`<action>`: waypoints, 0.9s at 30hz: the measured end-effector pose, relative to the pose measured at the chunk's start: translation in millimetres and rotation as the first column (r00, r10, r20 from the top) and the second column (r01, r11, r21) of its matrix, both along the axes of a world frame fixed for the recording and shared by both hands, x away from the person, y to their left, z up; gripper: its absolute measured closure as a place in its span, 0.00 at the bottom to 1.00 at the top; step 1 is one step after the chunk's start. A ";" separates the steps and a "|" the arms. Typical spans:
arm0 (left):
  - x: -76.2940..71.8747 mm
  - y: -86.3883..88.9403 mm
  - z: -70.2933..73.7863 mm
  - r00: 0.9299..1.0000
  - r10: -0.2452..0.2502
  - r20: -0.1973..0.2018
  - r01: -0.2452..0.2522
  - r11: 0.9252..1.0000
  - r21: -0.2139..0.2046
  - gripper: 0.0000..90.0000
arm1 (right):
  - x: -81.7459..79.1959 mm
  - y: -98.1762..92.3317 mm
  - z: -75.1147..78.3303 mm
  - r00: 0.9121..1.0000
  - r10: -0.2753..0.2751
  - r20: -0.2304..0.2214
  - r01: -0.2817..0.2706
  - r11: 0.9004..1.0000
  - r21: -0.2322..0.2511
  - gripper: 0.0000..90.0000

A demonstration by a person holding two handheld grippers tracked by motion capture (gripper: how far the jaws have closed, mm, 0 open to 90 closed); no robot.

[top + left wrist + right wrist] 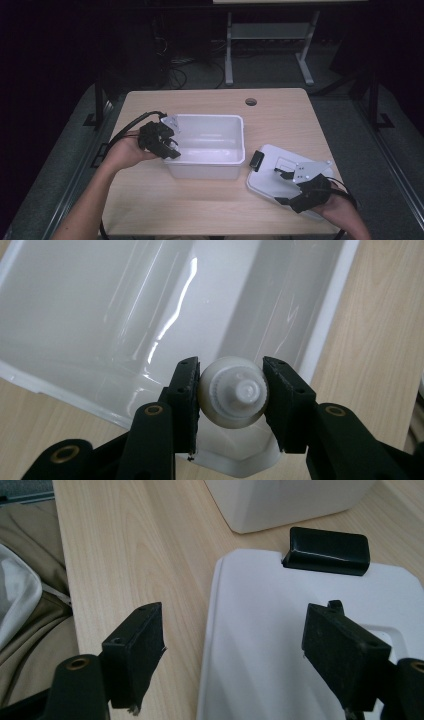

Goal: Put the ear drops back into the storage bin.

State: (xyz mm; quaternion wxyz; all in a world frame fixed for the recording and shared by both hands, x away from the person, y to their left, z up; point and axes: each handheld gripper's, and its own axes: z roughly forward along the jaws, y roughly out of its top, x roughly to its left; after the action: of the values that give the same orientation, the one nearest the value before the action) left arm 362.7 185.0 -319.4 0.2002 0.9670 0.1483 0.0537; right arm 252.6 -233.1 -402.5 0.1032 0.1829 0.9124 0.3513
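Left gripper pinching a small white bottle over the tub.

My left gripper [231, 395] has its jaws pressed on either side of a small white bottle [234, 397], cap end facing the camera, held over the near-left corner of the white plastic tub [235, 150] at the middle of the worktop [200, 200]. My right gripper [232, 655] stands spread with nothing between its jaws, over the left edge of the white lid [260, 630], which lies flat on the worktop right of the tub, its black latch [326, 551] on the far side.
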 end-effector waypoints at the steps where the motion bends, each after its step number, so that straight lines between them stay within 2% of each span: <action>1: 0.0 0.0 0.0 1.000 0.000 0.000 0.000 1.000 0.000 0.67 | 0.0 0.0 0.0 1.000 0.000 0.000 0.000 1.000 0.000 0.27; 11: 2.3 2.3 -10.2 1.000 0.010 -0.017 -0.010 1.000 0.004 0.67 | 0.6 0.3 -0.1 1.000 0.002 0.004 -0.002 1.000 0.002 0.27; 13: 3.1 2.1 -11.3 1.000 0.007 -0.007 -0.007 1.000 0.007 0.67 | 0.6 0.4 -0.4 1.000 0.000 0.004 0.000 1.000 0.001 0.27; 20: 5.5 2.4 -19.6 0.999 0.033 -0.007 -0.033 0.999 0.008 0.67 | 0.7 0.3 -0.3 1.000 0.000 0.004 0.000 1.000 0.001 0.27; 24: 7.1 1.8 -24.5 0.999 0.033 -0.024 -0.033 0.999 0.006 0.67 | 0.6 -0.4 -0.9 1.000 -0.006 -0.002 0.006 1.000 0.003 0.27; 27: 7.6 0.6 -26.9 0.999 0.034 -0.019 -0.034 0.999 0.012 0.67 | 0.7 -0.9 -0.9 1.000 -0.005 -0.001 0.005 1.000 0.004 0.27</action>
State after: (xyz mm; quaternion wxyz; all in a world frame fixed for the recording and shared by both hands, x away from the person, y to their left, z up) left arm 370.4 185.5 -346.3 0.1922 0.9660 0.1662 0.0485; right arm 253.3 -233.9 -403.4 0.1035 0.1856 0.9113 0.3526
